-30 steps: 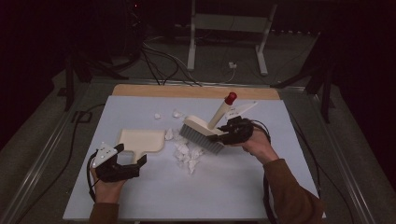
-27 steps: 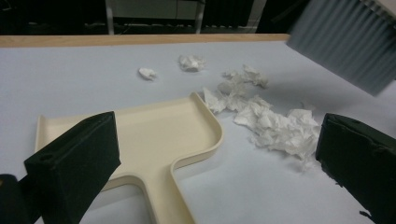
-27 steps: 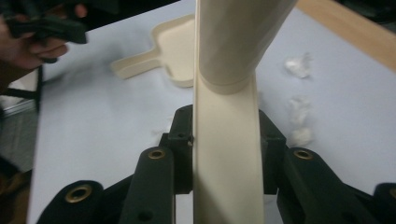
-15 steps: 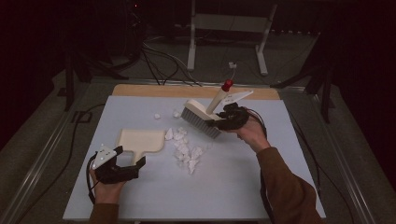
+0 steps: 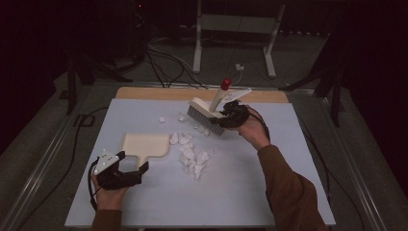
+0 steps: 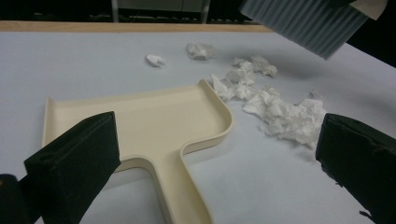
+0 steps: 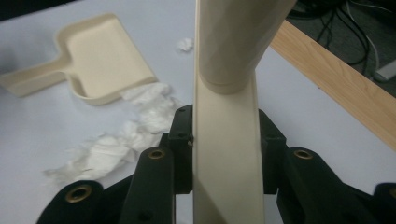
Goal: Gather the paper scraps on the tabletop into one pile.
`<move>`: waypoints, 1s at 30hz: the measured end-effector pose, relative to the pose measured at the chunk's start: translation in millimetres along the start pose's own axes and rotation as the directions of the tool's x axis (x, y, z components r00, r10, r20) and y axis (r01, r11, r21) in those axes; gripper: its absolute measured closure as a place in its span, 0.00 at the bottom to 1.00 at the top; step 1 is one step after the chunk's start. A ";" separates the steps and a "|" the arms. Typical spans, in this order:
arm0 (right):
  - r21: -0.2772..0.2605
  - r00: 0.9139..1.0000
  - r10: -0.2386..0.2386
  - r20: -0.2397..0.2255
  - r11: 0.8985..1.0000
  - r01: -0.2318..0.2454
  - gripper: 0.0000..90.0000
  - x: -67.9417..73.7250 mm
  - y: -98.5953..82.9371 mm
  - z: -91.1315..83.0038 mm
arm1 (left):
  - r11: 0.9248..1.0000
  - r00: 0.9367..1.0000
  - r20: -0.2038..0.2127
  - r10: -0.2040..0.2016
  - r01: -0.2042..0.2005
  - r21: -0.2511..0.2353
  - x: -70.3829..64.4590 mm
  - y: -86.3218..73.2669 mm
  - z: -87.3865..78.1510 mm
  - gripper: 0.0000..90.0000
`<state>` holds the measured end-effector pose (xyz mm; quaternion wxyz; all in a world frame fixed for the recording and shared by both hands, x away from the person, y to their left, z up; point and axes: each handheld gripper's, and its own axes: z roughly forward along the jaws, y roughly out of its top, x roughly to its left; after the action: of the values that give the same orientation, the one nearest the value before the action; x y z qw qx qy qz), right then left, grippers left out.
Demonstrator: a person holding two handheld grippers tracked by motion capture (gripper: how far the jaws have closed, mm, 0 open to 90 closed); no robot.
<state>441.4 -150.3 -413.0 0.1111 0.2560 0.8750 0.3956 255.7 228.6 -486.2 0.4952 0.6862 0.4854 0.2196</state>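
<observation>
On the pale table [image 5: 269, 192], a cream dustpan [image 5: 144, 144] lies flat left of centre, its handle pointing toward the person and its open mouth facing right. Just right of it sits a loose heap of crumpled paper scraps [image 5: 192, 156], with a few stray bits farther back. The brush [image 5: 208, 115] is lifted and tilted above the far scraps, bristles down, red tip up. The right gripper [image 5: 233, 114] clamps its jaws tight on the brush handle. The left gripper [image 5: 126, 174] rests at the near left with its jaws spread wide, holding nothing, one on either side of the dustpan handle without touching it.
</observation>
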 end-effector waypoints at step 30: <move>0.070 0.974 -0.001 0.225 0.997 -0.015 0.75 -19.3 5.2 66.4 | 1.000 1.000 -0.003 -0.018 0.018 -0.007 5.0 -3.0 -2.4 0.01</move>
<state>485.9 -115.5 -453.2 0.1989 0.3059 0.8695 0.3329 254.7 234.2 -488.8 0.4989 0.6797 0.4916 0.2179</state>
